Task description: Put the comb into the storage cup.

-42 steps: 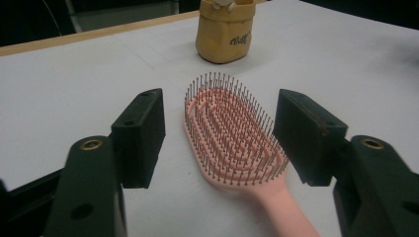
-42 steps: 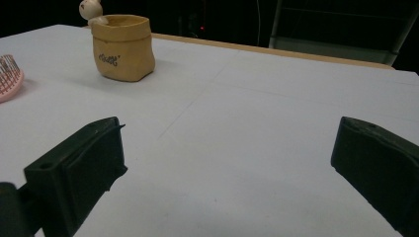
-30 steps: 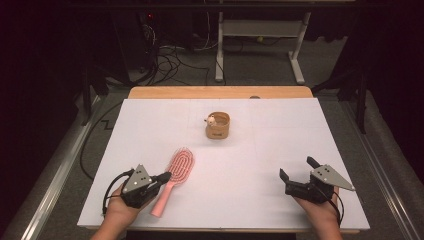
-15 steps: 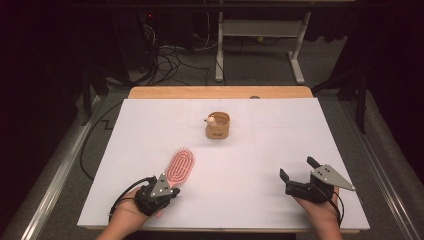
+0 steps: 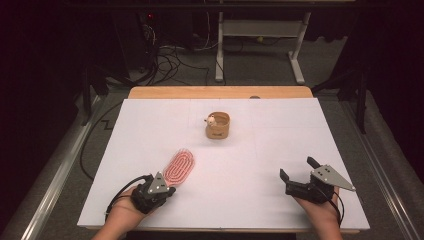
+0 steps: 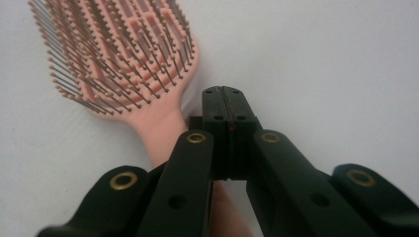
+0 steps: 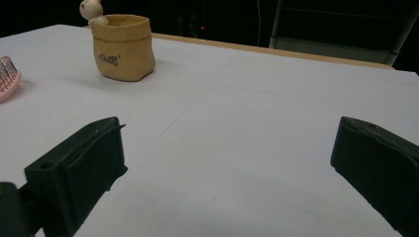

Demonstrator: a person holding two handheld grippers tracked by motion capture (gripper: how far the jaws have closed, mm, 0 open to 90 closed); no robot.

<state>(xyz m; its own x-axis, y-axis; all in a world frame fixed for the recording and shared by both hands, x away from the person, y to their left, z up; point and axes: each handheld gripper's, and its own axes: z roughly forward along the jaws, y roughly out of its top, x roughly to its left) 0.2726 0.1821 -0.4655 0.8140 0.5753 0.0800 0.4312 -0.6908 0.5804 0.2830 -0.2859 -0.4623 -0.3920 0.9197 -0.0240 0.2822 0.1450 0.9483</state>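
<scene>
You have one white table (image 5: 250, 165) in front of you, with a strip of bare wood showing along its far edge. On it lie just two things.

One tan, sack-shaped pot (image 5: 218, 125) stands upright near the middle of the far half, well apart from both your hands; one small pale figure (image 5: 210, 119) peeks over its rim on the left side.

One pink hairbrush (image 5: 179, 166) lies flat at the near left, bristles up, head pointing away from you and its handle running back beneath your left gripper (image 5: 167, 188).

You hold two grippers — one in each hand. In the left gripper view the left gripper's jaws are pressed together, pad against pad, with nothing between them; their tips sit just beside the brush's neck (image 6: 157, 123), on its right as that camera sees it, and the handle passes under the gripper body.

Your right gripper (image 5: 297, 172) rests at the near right, well apart from the brush and the pot — its jaws spread wide over bare table.
</scene>
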